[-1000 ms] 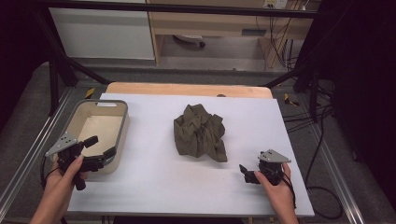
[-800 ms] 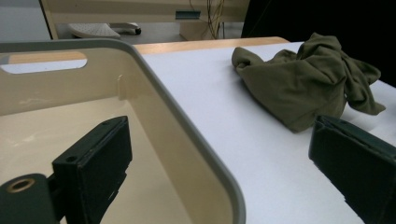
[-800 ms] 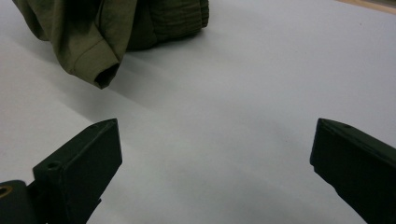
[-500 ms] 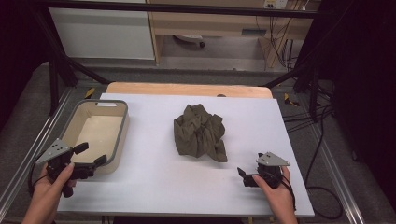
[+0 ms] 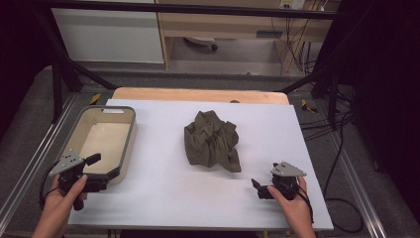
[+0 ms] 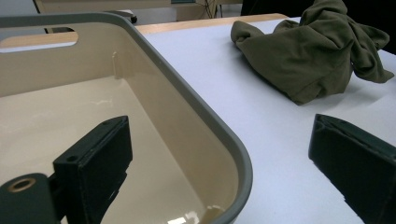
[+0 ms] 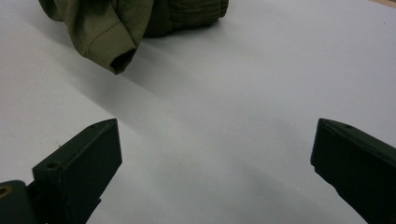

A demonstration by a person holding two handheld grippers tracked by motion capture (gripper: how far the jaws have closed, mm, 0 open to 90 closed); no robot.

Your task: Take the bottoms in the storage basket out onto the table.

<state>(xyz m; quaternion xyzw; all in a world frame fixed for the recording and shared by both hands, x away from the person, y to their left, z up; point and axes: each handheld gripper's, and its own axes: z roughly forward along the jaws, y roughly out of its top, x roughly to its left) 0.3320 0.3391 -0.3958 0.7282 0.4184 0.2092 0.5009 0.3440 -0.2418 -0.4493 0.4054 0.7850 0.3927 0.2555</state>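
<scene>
Lately the left gripper (image 5: pixel 96 171) had slid back to the near corner of the tub (image 5: pixel 126 148), jaws wide, holding nothing. Across the table, the right gripper (image 5: pixel 257 188) waited wide open too. Between them the green cloth (image 5: pixel 212 144) lay crumpled mid-table, untouched, so grabbing it seemed next.

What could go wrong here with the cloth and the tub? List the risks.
1. The left gripper sits with its jaws open astride the near rim of the beige tub, one inside and one outside; a careless move could knock or drag the tub.
2. The olive cloth lies crumpled in a heap; a single pinch may catch only one fold, so it could trail or slip.
3. The right gripper, jaws open, is low to the white table and may scrape it on approach.
</scene>
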